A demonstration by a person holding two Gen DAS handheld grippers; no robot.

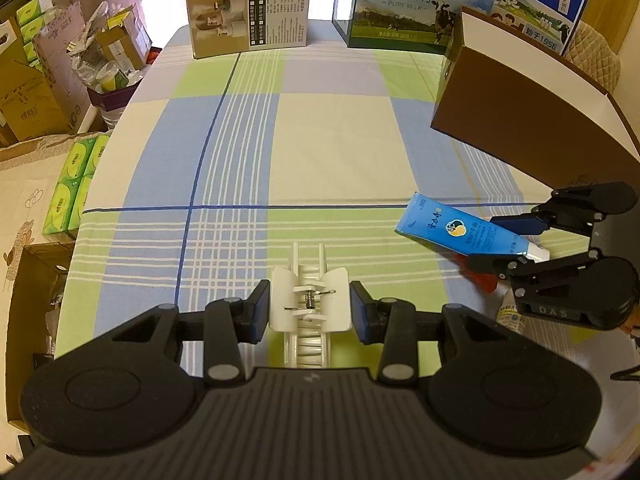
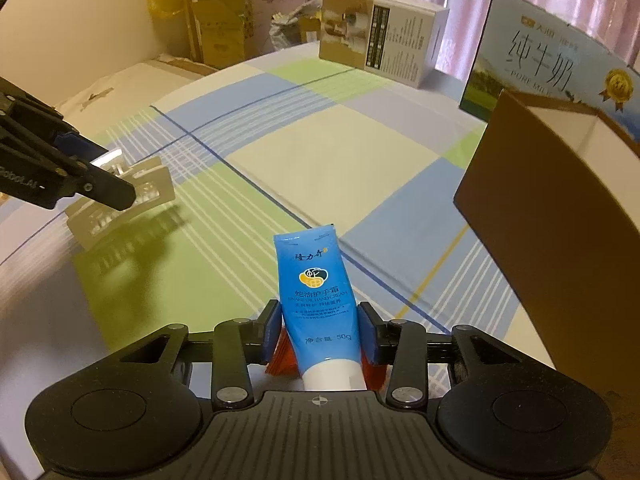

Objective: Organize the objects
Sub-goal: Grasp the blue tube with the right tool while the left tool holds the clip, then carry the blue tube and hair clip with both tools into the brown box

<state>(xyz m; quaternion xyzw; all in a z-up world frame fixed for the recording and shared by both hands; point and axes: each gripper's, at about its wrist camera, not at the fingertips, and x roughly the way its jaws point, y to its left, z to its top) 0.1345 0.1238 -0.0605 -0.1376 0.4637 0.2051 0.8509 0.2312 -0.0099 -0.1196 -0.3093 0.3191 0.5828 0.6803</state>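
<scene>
Held between the pads of the left gripper [image 1: 310, 312] is a white hair claw clip [image 1: 309, 300], lifted above the plaid tablecloth [image 1: 328, 136]; a blue hand cream tube [image 2: 320, 304] is clamped by the right gripper [image 2: 320, 334]. Both picks seem done, so carrying to the open brown cardboard box [image 2: 560, 216] is judged to be called for next

1 white hair claw clip [image 1: 310, 304] sitting on tablecloth. 1 blue hand cream tube [image 2: 320, 300] showing. 2 milk cartons [image 1: 404, 4] standing at table's far edge. 1 beige product box [image 1: 248, 10] standing beside them. 1 brown open box [image 1: 532, 112] sitting at right. 2 grippers [image 1: 310, 312] showing.
</scene>
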